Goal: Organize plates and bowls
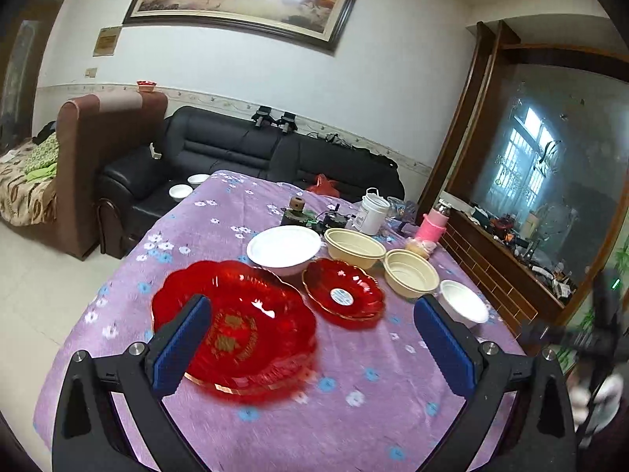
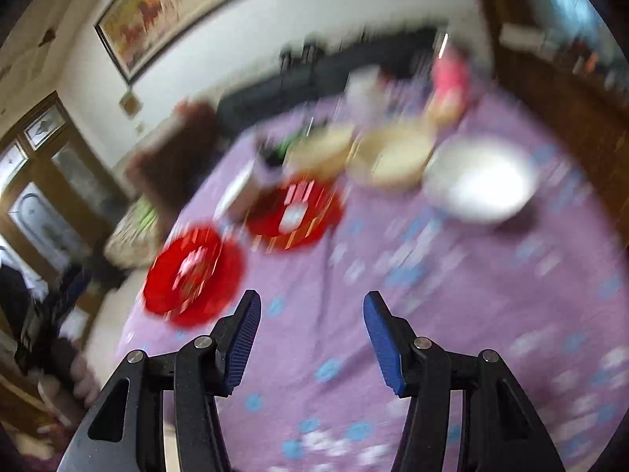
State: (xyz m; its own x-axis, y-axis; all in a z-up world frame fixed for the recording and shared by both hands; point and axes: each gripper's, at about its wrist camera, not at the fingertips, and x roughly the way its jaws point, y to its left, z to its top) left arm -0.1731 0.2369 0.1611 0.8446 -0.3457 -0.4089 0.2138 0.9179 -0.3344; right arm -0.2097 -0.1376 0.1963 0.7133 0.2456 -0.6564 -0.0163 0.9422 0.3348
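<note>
In the left wrist view my left gripper [image 1: 314, 314] is open and empty above the purple flowered table [image 1: 354, 393]. A large red scalloped plate [image 1: 243, 334] lies just past its left finger. Beyond are a smaller red plate [image 1: 346, 291], a big white bowl [image 1: 284, 249], two cream bowls [image 1: 355, 247] [image 1: 411, 273] and a small white bowl [image 1: 466, 301]. The right wrist view is blurred by motion. My right gripper [image 2: 312, 306] is open and empty over the cloth, with the two red plates [image 2: 192, 275] [image 2: 298, 212], the cream bowls [image 2: 393, 157] and the white bowl [image 2: 479, 185] ahead.
At the table's far end stand a white lidded jar [image 1: 373, 210], a pink bottle [image 1: 432, 228] and small gadgets [image 1: 298, 212]. A black sofa [image 1: 243, 149] holding two white bowls [image 1: 188, 187] lies behind. A wooden cabinet [image 1: 511, 267] runs along the right.
</note>
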